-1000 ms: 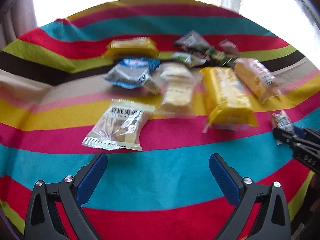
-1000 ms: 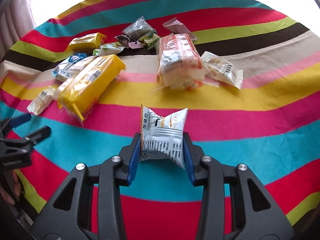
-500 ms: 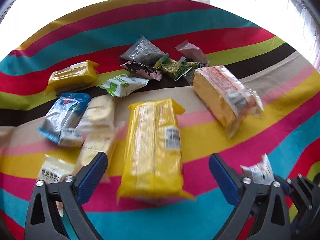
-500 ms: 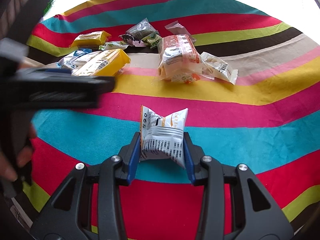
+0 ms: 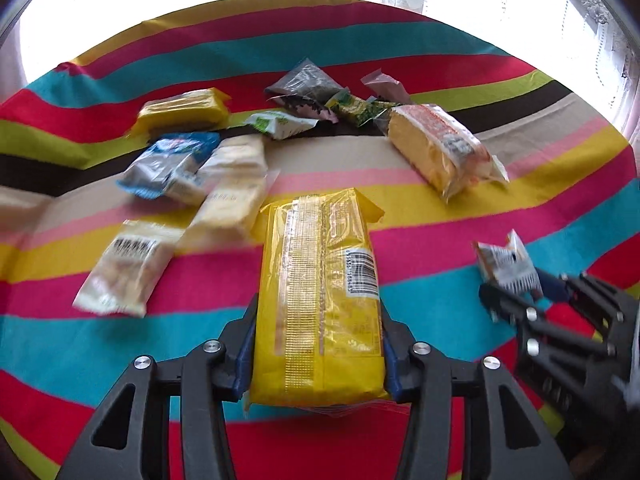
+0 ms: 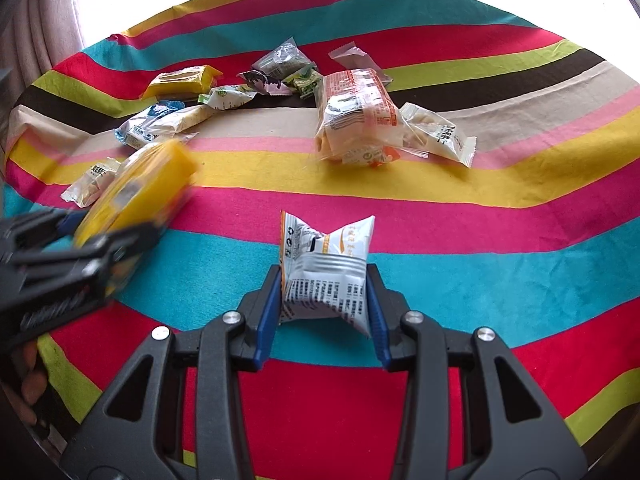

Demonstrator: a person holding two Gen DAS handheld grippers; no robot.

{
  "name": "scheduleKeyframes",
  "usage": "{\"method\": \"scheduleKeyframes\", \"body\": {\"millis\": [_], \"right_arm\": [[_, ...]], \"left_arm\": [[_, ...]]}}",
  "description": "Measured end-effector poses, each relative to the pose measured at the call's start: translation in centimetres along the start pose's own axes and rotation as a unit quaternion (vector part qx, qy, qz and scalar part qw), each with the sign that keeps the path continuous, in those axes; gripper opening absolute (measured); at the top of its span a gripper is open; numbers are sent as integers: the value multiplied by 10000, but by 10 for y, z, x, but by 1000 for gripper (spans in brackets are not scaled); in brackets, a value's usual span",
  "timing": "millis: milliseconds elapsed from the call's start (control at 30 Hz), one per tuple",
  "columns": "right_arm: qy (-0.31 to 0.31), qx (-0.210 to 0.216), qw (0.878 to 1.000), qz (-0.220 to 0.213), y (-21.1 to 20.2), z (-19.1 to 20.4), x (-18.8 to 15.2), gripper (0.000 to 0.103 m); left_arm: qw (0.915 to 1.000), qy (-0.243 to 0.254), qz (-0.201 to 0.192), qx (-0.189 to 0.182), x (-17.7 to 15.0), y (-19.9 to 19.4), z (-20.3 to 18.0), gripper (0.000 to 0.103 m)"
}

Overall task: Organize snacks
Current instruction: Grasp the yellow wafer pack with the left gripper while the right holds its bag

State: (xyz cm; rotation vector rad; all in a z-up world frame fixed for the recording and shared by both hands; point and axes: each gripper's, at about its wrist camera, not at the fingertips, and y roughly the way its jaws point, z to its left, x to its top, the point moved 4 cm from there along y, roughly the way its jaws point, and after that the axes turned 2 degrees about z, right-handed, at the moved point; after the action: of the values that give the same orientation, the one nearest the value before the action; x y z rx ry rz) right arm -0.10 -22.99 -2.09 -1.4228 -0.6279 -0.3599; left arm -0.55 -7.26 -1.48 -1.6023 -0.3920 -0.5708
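Observation:
My left gripper (image 5: 318, 344) is shut on a long yellow snack pack (image 5: 320, 292), gripping its near end; the pack points away from me over the striped cloth. The same pack (image 6: 140, 192) and left gripper (image 6: 76, 256) show blurred at the left of the right wrist view. My right gripper (image 6: 324, 300) is shut on a small white and silver snack packet (image 6: 326, 272), held just above the cloth. That packet (image 5: 506, 264) and the right gripper (image 5: 516, 292) show at the right of the left wrist view.
Several loose snacks lie farther out on the striped cloth (image 6: 480, 240): an orange-labelled cake pack (image 6: 356, 120), a white packet (image 6: 440, 134) beside it, a small yellow pack (image 6: 180, 80), clear biscuit packets (image 5: 128, 268), small dark and green packets (image 5: 308, 84).
My left gripper moved onto the long yellow pack and closed on its near end. My right gripper kept holding the white packet and barely moved.

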Motion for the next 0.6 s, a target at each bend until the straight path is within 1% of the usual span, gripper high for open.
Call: {"method": "scheduleKeyframes", "body": {"millis": [233,300,367,600], "right_arm": [[-21,5,10000,15,0,-1,1,44],[88,-28,9999,65,-3,-3,-2,43],[307,103,9995,52,-13,-1,-9,43],[2,299,9995,-24,-45,36,-21,43]], "left_arm": [[10000,45,-11,88,-40,-27,8,50],[9999,30,-43,110,-47,-34,11,50],[9999,28,-73,122,-52,-41,15,50],[9997,-131,-156,158,-72,-63,35,50]]}}
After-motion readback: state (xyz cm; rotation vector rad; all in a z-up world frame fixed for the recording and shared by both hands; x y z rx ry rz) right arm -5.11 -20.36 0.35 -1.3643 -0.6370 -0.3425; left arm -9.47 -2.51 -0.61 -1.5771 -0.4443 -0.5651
